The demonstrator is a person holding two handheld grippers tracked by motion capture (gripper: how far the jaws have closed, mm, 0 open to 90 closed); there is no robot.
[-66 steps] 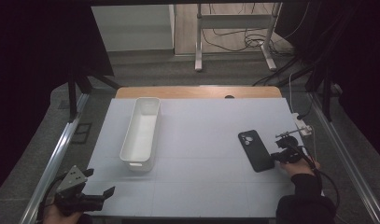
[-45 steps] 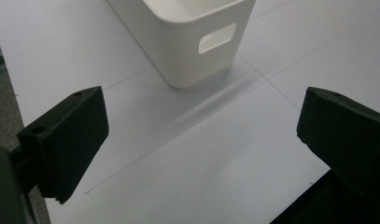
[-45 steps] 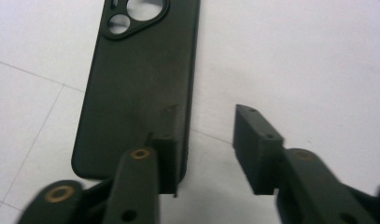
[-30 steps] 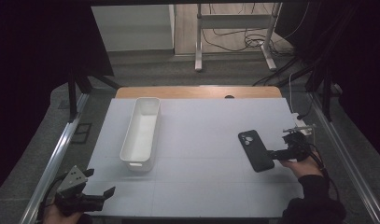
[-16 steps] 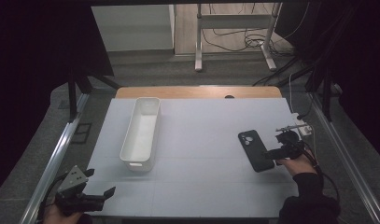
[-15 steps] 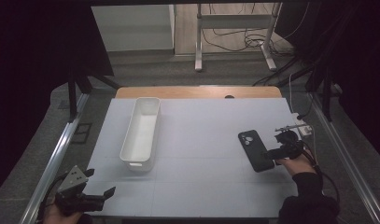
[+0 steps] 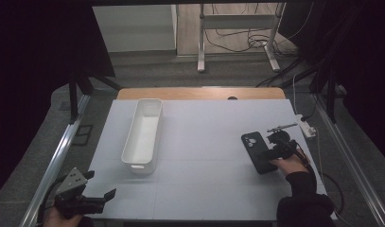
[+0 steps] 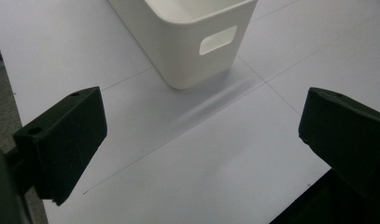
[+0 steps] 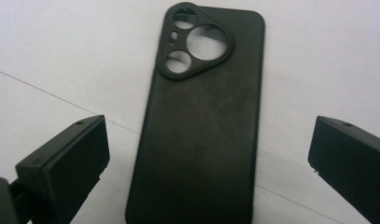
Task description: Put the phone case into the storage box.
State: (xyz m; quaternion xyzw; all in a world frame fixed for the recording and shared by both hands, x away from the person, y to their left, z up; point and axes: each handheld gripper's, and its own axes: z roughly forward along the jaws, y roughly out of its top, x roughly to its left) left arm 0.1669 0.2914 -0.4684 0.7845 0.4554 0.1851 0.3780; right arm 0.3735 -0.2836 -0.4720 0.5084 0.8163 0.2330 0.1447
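Dark room all around, just the white table (image 7: 204, 142) lit up, with a white bin (image 7: 144, 134) on its left half and a black phone case (image 7: 257, 151) lying flat, camera cutouts away from the person, on the right half, well apart from the bin.

Right gripper (image 7: 271, 152) is at the case's near-right edge with its jaws spread as wide as they go, and they've just been opening. In the right gripper view the case (image 9: 204, 121) sits between the two jaws and neither one touches it. Left gripper (image 7: 93, 201) is parked over the table's near-left corner, jaws apart, nothing in them, bin (image 8: 192, 42) just ahead of it.

Looks to me like the pickup is about to happen. If I were doing it, I'd centre the jaws across the case's narrow width, get the lower tips right down to the table so they catch the thin edges, then squeeze gently. It's a soft, flat thing, so too hard a squeeze would probably buckle it or pop it out sideways.
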